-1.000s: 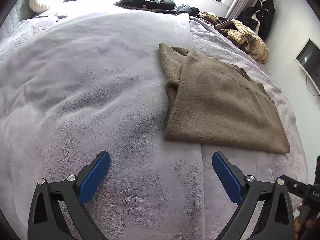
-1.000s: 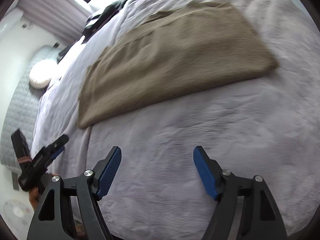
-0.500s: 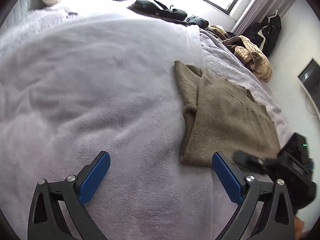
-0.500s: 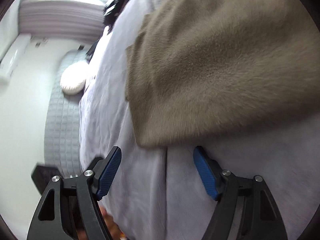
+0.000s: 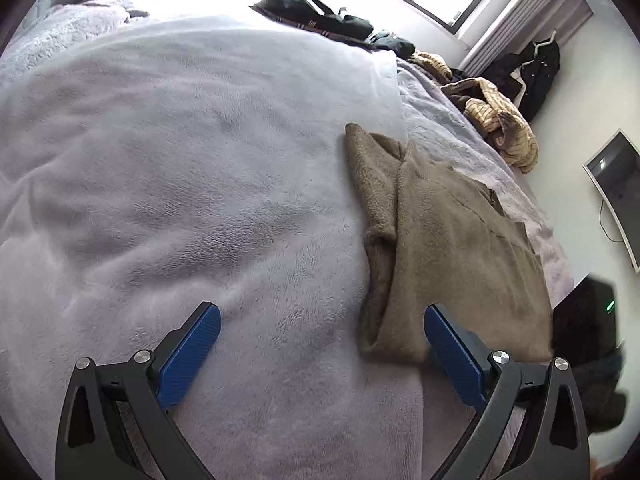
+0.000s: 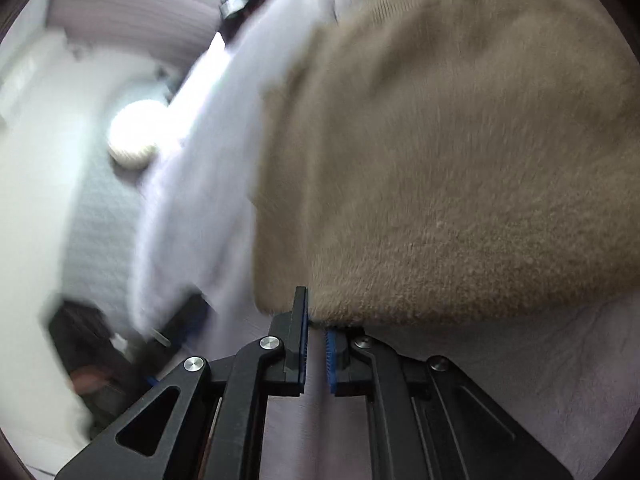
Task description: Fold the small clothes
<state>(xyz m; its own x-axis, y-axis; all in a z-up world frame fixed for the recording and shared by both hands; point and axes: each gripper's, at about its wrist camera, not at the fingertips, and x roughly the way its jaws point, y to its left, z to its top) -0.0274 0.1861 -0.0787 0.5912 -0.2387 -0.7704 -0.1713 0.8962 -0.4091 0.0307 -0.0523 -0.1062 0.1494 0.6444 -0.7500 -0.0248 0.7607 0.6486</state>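
Observation:
A brown knitted sweater lies partly folded on the lilac blanket of a bed, right of centre in the left wrist view. My left gripper is open and empty, low over the blanket, with its right pad next to the sweater's near corner. In the right wrist view the sweater fills the upper right, blurred by motion. My right gripper is shut on the sweater's near hem close to its corner. The right gripper's body shows dark at the right edge of the left wrist view.
A tan striped garment and dark clothes lie at the far side of the bed. A dark coat hangs by the curtains. A monitor is on the right wall. A round white cushion sits by the headboard.
My right gripper has moved in to the sweater's near hem and closed on it; it was open half a second ago. My left gripper has shifted closer to the sweater's near corner.

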